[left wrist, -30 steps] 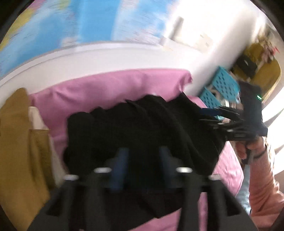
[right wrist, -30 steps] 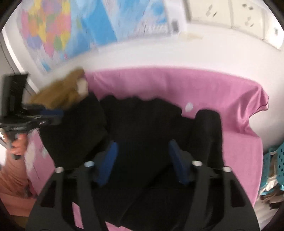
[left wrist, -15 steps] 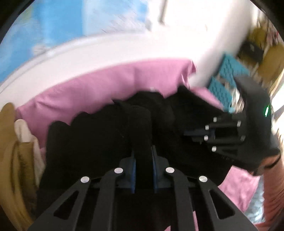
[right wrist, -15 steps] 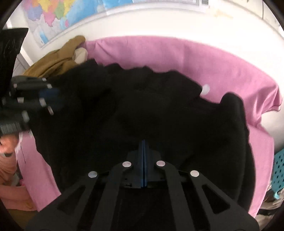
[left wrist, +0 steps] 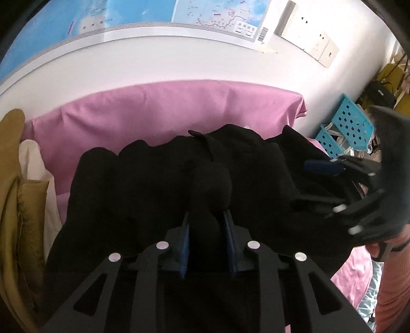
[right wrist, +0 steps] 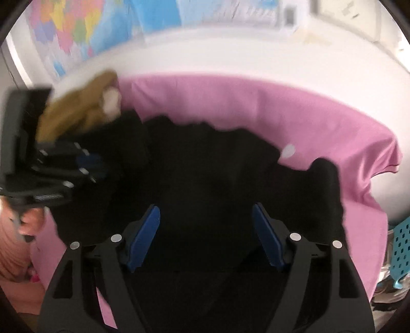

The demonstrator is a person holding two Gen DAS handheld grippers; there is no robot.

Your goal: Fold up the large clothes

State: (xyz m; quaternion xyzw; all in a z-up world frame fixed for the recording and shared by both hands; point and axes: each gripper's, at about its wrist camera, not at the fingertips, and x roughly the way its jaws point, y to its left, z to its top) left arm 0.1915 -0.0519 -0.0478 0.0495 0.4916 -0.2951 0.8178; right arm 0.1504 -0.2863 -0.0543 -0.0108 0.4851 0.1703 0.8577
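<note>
While the left gripper (left wrist: 208,239) still has its jaws clamped on a bunched fold of the black garment (left wrist: 153,184), the right gripper (right wrist: 206,238), pressed together half a second ago, now has its jaws wide apart above the cloth. The garment lies crumpled across the middle of the pink sheet (left wrist: 166,107) covering the bench. Tan clothes (left wrist: 12,194) sit at the left edge; a map (left wrist: 128,12) hangs on the wall behind, a blue crate (left wrist: 351,128) past the right edge
</note>
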